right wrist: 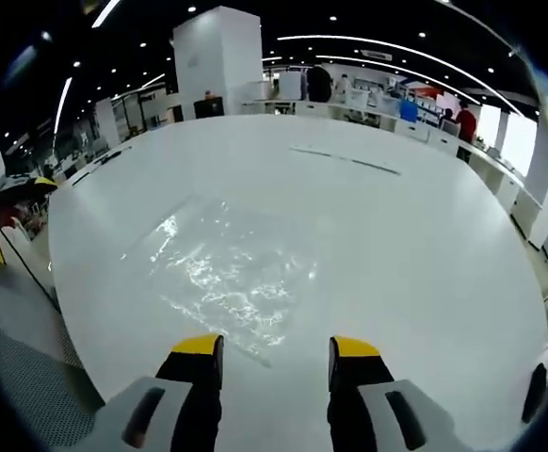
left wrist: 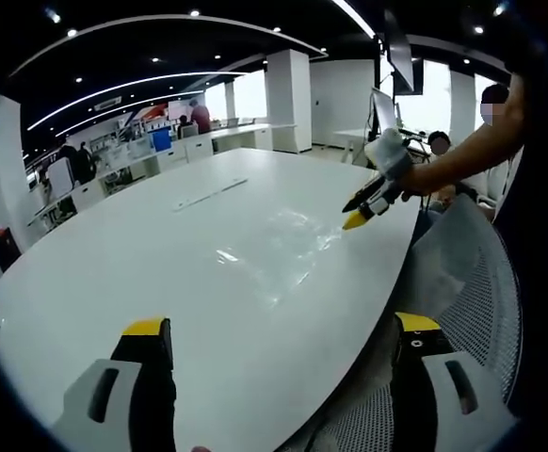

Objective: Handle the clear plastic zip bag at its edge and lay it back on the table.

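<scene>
The clear zip bag (right wrist: 222, 268) is seen lying flat on the white surface (right wrist: 425, 245), just ahead of the right hand-held gripper (right wrist: 279, 363). Both hand-held grippers, left (left wrist: 279, 339) included, are held wide open and empty. Honestly, that slick film could easily get pushed along or crumpled if its thin edge is missed.

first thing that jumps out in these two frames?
The clear plastic zip bag, lying flat and glinting on the big white table, just ahead of the right gripper, whose jaws stand open and empty. In the left gripper view the left gripper is open too, near the table's edge, and the right gripper comes in from the right over the bag, beside a mesh chair back.
</scene>
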The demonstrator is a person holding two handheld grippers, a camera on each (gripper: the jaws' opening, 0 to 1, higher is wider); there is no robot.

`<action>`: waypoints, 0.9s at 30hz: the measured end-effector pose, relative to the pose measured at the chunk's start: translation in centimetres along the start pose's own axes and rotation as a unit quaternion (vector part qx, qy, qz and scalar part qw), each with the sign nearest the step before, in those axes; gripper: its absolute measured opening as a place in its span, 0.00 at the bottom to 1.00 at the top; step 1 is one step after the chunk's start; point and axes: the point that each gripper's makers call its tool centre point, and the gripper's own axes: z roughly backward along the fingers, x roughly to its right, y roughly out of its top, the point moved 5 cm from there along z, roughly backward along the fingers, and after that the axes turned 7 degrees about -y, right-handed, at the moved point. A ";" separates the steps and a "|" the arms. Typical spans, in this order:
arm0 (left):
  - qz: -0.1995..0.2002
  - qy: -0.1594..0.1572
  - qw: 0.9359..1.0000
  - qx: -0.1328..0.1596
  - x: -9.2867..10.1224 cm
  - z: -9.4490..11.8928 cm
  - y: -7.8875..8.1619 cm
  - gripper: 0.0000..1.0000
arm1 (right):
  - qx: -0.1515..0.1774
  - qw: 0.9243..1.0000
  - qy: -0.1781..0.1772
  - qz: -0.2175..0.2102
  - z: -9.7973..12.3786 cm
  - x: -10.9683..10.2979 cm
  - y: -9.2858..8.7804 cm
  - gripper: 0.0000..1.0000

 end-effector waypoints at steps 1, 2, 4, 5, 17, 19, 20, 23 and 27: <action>0.000 0.000 1.000 0.000 0.0 0.0 0.0 0.96 | 0.000 1.000 0.001 -0.001 0.0 0.0 0.0 0.40; 0.001 0.000 1.000 0.000 -0.1 0.0 0.0 0.96 | 0.000 1.000 0.002 -0.003 -0.2 0.0 -0.1 0.39; 0.001 0.001 1.000 0.000 -0.1 0.0 -0.1 0.96 | 0.002 1.000 0.003 -0.004 -0.4 -0.1 -0.2 0.38; 0.001 0.001 1.000 0.000 -0.1 0.0 -0.1 0.96 | 0.001 1.000 0.004 -0.005 -0.5 -0.2 -0.2 0.38; 0.001 -0.002 1.000 -0.004 0.1 0.0 -0.3 0.94 | -0.008 1.000 0.003 -0.024 -1.5 0.2 -0.6 0.31; 0.001 -0.003 1.000 -0.006 0.0 0.0 -0.3 0.94 | -0.010 1.000 0.004 -0.027 -1.6 0.2 -0.4 0.30; 0.001 -0.003 1.000 -0.006 0.0 0.0 -0.4 0.94 | -0.011 1.000 0.004 -0.027 -1.7 0.2 -0.4 0.29; 0.002 -0.003 1.000 -0.006 0.0 0.1 -0.5 0.93 | -0.013 1.000 0.005 -0.026 -1.9 0.2 -0.3 0.28; 0.002 -0.003 1.000 -0.007 0.2 0.1 -0.3 0.93 | -0.017 0.999 0.007 -0.027 -2.2 0.0 -0.5 0.26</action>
